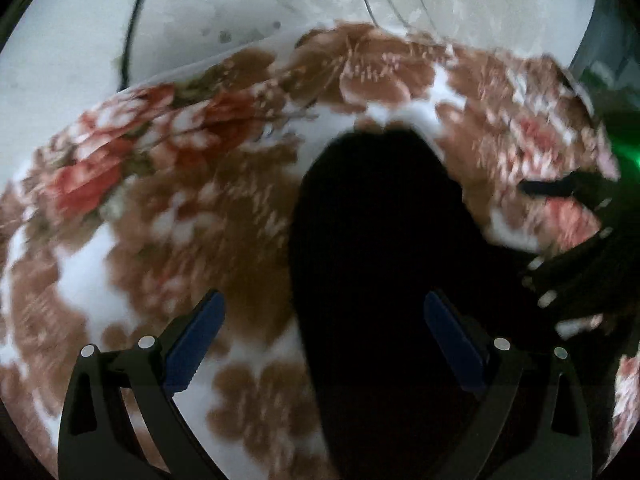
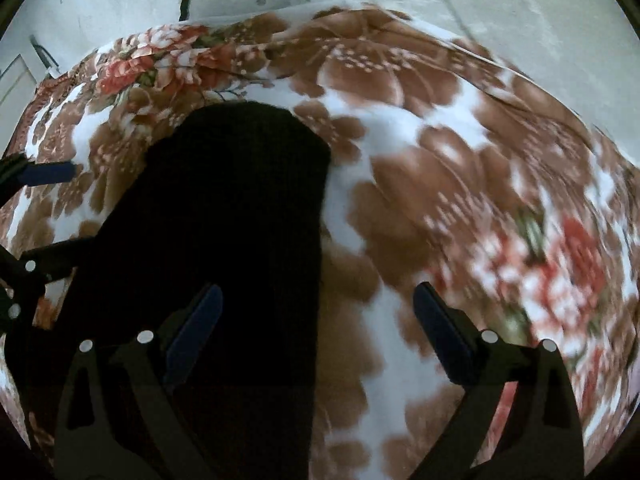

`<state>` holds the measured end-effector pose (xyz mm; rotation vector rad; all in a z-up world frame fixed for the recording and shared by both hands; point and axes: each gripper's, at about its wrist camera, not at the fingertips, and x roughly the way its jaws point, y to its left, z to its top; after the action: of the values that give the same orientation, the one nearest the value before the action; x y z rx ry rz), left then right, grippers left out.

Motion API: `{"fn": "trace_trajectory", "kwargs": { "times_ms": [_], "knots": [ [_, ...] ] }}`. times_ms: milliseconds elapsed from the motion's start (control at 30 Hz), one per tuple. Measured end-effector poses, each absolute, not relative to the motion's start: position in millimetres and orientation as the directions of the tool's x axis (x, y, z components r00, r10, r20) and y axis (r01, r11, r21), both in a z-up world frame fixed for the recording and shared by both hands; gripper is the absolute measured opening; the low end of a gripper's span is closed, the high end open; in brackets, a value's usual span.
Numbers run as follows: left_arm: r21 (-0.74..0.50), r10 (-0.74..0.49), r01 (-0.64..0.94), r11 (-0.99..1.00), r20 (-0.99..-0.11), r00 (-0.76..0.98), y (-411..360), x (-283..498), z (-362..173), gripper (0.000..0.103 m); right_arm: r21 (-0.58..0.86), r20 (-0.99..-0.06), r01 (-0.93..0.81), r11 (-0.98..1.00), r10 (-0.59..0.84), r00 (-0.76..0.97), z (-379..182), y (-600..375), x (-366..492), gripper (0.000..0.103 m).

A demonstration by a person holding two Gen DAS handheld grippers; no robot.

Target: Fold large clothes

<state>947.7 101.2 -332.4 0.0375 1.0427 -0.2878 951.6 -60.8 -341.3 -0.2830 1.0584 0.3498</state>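
A black garment (image 1: 380,240) lies flat on a floral cloth (image 1: 180,220) that covers the surface. My left gripper (image 1: 324,328) is open above the garment's left edge, its left finger over the cloth and its right finger over the black fabric. My right gripper (image 2: 316,320) is open too, straddling the right edge of the black garment (image 2: 224,220), with its right finger over the floral cloth (image 2: 460,168). Neither holds anything. The other gripper shows at the right edge of the left wrist view and at the left edge of the right wrist view.
A pale, stained wall or floor (image 1: 240,8) lies beyond the cloth's far edge, with dark cables (image 1: 132,32) running across it. A green glow (image 1: 628,148) shows at the far right of the left wrist view. Both views are motion-blurred.
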Motion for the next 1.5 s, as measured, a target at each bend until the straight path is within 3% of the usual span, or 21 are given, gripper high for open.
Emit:
{"fn": "trace_trajectory", "kwargs": {
  "times_ms": [167, 200, 233, 267, 300, 400, 433, 467, 800, 900, 1033, 1267, 1367, 1467, 1500],
  "knots": [
    [-0.152, -0.25, 0.246, 0.957, -0.862, 0.44, 108, 989, -351, 0.097, -0.056, -0.892, -0.437, 0.898, 0.151, 0.426, -359, -45, 976, 0.094],
    [-0.164, -0.262, 0.25, 0.954, -0.861, 0.435, 109, 993, -354, 0.095, -0.053, -0.899, -0.455, 0.889, 0.156, 0.409, -365, -42, 979, 0.091],
    [-0.192, -0.285, 0.25, 0.949, -0.861, 0.42, 110, 996, -358, 0.09, -0.033, -0.907, -0.464, 0.885, 0.168, 0.386, -372, -40, 980, 0.077],
    [-0.263, -0.346, 0.256, 0.93, -0.864, 0.367, 110, 1001, -368, 0.067, -0.002, -0.914, -0.472, 0.882, 0.19, 0.358, -379, -39, 981, 0.073],
    [-0.304, -0.382, 0.265, 0.915, -0.865, 0.326, 109, 1003, -375, 0.037, 0.015, -0.917, -0.479, 0.878, 0.203, 0.344, -383, -38, 981, 0.056],
    [-0.315, -0.407, 0.308, 0.897, -0.862, 0.303, 98, 995, -383, 0.014, -0.002, -0.909, -0.524, 0.852, 0.218, 0.357, -385, -34, 973, 0.032],
    [-0.324, -0.415, 0.307, 0.895, -0.855, 0.309, 98, 991, -381, 0.013, -0.012, -0.904, -0.535, 0.845, 0.22, 0.367, -381, -35, 969, 0.02],
    [-0.328, -0.419, 0.301, 0.895, -0.849, 0.323, 98, 988, -378, 0.011, 0.003, -0.901, -0.542, 0.84, 0.238, 0.363, -378, -37, 966, 0.017],
    [-0.296, -0.463, 0.393, 0.87, -0.763, 0.451, 88, 911, -261, 0.009, -0.07, -0.829, -0.598, 0.799, 0.287, 0.481, -279, -64, 900, 0.016],
    [-0.33, -0.491, 0.387, 0.861, -0.738, 0.463, 89, 885, -239, 0.009, -0.081, -0.816, -0.609, 0.789, 0.298, 0.495, -254, -66, 860, 0.016],
    [-0.262, -0.449, 0.399, 0.879, -0.735, 0.508, 88, 837, -220, 0.009, -0.132, -0.77, -0.623, 0.771, 0.316, 0.554, -237, -64, 801, 0.016],
    [-0.219, -0.417, 0.398, 0.891, -0.741, 0.527, 76, 729, -231, 0.01, -0.215, -0.707, -0.628, 0.748, 0.324, 0.629, -247, -72, 695, 0.017],
    [-0.241, -0.414, 0.374, 0.895, -0.76, 0.502, 73, 685, -257, 0.012, -0.234, -0.726, -0.632, 0.739, 0.299, 0.619, -275, -79, 652, 0.02],
    [-0.234, -0.391, 0.358, 0.904, -0.791, 0.47, 67, 652, -285, 0.015, -0.23, -0.782, -0.641, 0.732, 0.253, 0.569, -314, -85, 616, 0.028],
    [-0.222, -0.374, 0.352, 0.909, -0.805, 0.46, 64, 640, -297, 0.015, -0.229, -0.794, -0.645, 0.729, 0.243, 0.557, -324, -86, 607, 0.035]
  ]
}}
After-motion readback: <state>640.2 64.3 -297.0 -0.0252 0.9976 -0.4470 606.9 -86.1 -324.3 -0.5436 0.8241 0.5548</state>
